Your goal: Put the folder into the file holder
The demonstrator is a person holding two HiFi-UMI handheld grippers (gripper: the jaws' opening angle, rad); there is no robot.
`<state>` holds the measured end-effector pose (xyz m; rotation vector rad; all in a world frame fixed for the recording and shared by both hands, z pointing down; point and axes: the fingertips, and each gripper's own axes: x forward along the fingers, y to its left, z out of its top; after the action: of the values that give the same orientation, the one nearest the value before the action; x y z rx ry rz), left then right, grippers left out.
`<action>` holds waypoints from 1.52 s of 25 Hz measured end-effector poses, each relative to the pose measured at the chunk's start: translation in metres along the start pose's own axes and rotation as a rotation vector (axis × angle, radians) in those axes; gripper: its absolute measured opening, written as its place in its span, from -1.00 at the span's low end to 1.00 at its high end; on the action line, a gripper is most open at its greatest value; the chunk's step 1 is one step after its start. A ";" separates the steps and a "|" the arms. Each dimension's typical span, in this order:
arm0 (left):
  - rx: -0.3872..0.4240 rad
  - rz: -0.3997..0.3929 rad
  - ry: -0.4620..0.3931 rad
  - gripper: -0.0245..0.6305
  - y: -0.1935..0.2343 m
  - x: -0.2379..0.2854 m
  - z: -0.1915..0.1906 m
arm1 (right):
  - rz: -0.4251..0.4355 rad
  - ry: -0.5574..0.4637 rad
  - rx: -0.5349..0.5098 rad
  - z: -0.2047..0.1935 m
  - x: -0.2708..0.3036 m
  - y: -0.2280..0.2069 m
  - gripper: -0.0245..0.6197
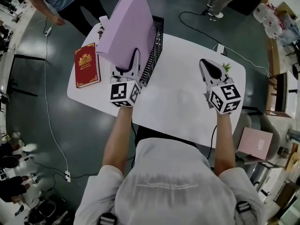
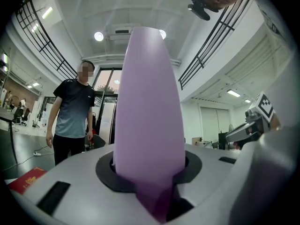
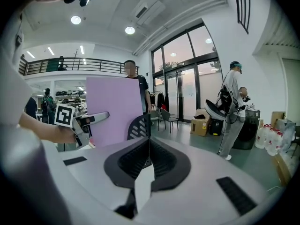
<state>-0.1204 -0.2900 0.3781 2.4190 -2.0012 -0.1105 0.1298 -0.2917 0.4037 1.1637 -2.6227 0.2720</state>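
At the far left of the white surface (image 1: 183, 107), the purple folder (image 1: 129, 25) stands on edge, tilted, in the grip of the left gripper (image 1: 125, 70). The left gripper view confirms this: its jaws are partly open and clamped on the folder's (image 2: 147, 102) near lower edge.

The black slatted file holder (image 1: 154, 50) stands just right of and behind the folder. The head view shows only its right wall and far rim; the folder covers the rest. The right gripper view shows the folder (image 3: 115, 109) directly beside the holder's perforated end (image 3: 138, 125). No view shows whether the folder's bottom edge has entered a slot.

The right gripper (image 1: 211, 71) hovers over the right part of the surface, well apart from the holder. Its jaws are closed together and it holds nothing (image 3: 149, 161).

A red book (image 1: 86, 64) lies flat on the surface, left of the folder, and plays no part.

Assessment of progress:
- The folder is picked up, raised on edge and brought to the holder, so the approach is judged complete.
- Seating is not confirmed. The folder stands well above the holder's rim and is clamped.
- What remains is to lower the folder fully into a slot, release it and withdraw the left gripper.
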 end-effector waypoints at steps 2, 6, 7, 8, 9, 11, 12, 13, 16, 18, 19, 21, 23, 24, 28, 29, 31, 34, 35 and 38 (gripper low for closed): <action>0.000 -0.004 0.008 -0.45 0.000 0.001 -0.009 | -0.004 0.008 0.006 -0.004 0.001 -0.002 -0.83; -0.005 -0.002 0.029 -0.45 0.000 0.003 -0.025 | -0.008 0.030 0.020 -0.013 0.002 -0.004 -0.83; -0.009 -0.002 0.032 -0.44 0.001 0.003 -0.028 | -0.009 0.034 0.023 -0.016 0.002 -0.005 -0.83; -0.011 -0.002 0.034 -0.44 0.001 0.004 -0.032 | -0.011 0.038 0.027 -0.018 0.002 -0.005 -0.83; -0.010 -0.003 0.036 -0.44 0.001 0.004 -0.035 | -0.012 0.042 0.030 -0.020 0.002 -0.006 -0.83; -0.005 -0.007 0.042 -0.44 0.000 0.005 -0.041 | -0.014 0.049 0.036 -0.025 0.003 -0.008 -0.83; -0.003 -0.009 0.045 -0.44 0.000 0.006 -0.045 | -0.015 0.053 0.040 -0.027 0.003 -0.008 -0.83; -0.001 -0.010 0.048 -0.44 0.000 0.006 -0.048 | -0.015 0.057 0.043 -0.029 0.004 -0.008 -0.83; -0.002 -0.007 0.059 -0.43 0.000 0.006 -0.057 | -0.014 0.069 0.050 -0.035 0.006 -0.008 -0.83; 0.000 -0.006 0.072 -0.42 0.000 0.005 -0.064 | -0.014 0.075 0.054 -0.038 0.006 -0.008 -0.83; 0.001 -0.007 0.078 -0.41 0.000 0.004 -0.068 | -0.013 0.076 0.056 -0.039 0.007 -0.008 -0.83; 0.001 -0.006 0.087 -0.41 0.001 0.003 -0.074 | -0.012 0.079 0.059 -0.041 0.008 -0.007 -0.83; 0.002 -0.001 0.095 -0.41 0.002 0.002 -0.078 | -0.013 0.083 0.062 -0.044 0.009 -0.006 -0.83; 0.003 0.000 0.101 -0.40 0.002 0.003 -0.080 | -0.014 0.085 0.063 -0.045 0.009 -0.007 -0.83; 0.003 0.004 0.132 -0.38 0.002 0.003 -0.090 | -0.020 0.093 0.070 -0.049 0.007 -0.009 -0.83; 0.002 0.005 0.145 -0.37 0.002 0.003 -0.094 | -0.020 0.094 0.072 -0.050 0.006 -0.010 -0.83; 0.000 0.005 0.175 -0.35 0.001 0.003 -0.100 | -0.022 0.097 0.078 -0.052 0.006 -0.011 -0.83; -0.005 0.001 0.211 -0.34 0.002 0.004 -0.110 | -0.021 0.103 0.083 -0.055 0.007 -0.011 -0.83; -0.009 0.000 0.222 -0.33 0.002 0.004 -0.113 | -0.020 0.105 0.084 -0.056 0.007 -0.011 -0.83; -0.016 -0.003 0.242 -0.31 0.001 0.003 -0.119 | -0.021 0.109 0.089 -0.060 0.005 -0.011 -0.83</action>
<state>-0.1147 -0.2982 0.4969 2.2976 -1.8832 0.1581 0.1438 -0.2864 0.4628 1.1693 -2.5258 0.4393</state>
